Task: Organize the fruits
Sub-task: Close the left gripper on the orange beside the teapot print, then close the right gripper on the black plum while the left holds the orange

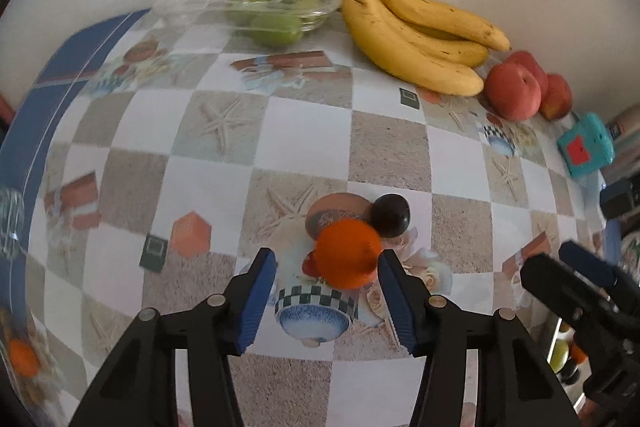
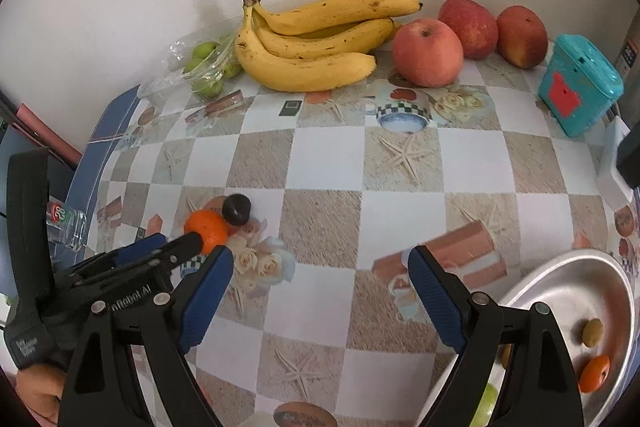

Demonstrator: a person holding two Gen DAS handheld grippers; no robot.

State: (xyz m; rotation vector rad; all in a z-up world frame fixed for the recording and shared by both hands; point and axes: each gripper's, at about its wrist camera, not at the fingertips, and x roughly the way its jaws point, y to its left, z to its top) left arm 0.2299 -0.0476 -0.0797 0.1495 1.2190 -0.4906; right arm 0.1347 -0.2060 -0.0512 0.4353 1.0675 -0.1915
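An orange mandarin (image 1: 347,252) lies on the table next to a dark plum (image 1: 389,215). My left gripper (image 1: 327,301) is open, its blue pads on either side of the mandarin, close to it but not closed on it. Both fruits also show in the right wrist view, the mandarin (image 2: 206,224) and the plum (image 2: 237,209). My right gripper (image 2: 320,297) is open and empty above the table, beside a metal bowl (image 2: 560,267) that holds a small orange fruit (image 2: 595,373) and an olive-green fruit (image 2: 592,332).
A banana bunch (image 2: 312,43), three red apples (image 2: 427,51) and a bag of green fruit (image 2: 208,67) line the back wall. A teal box (image 2: 576,83) stands at the right. A plastic bottle (image 2: 66,223) lies at the table's left edge.
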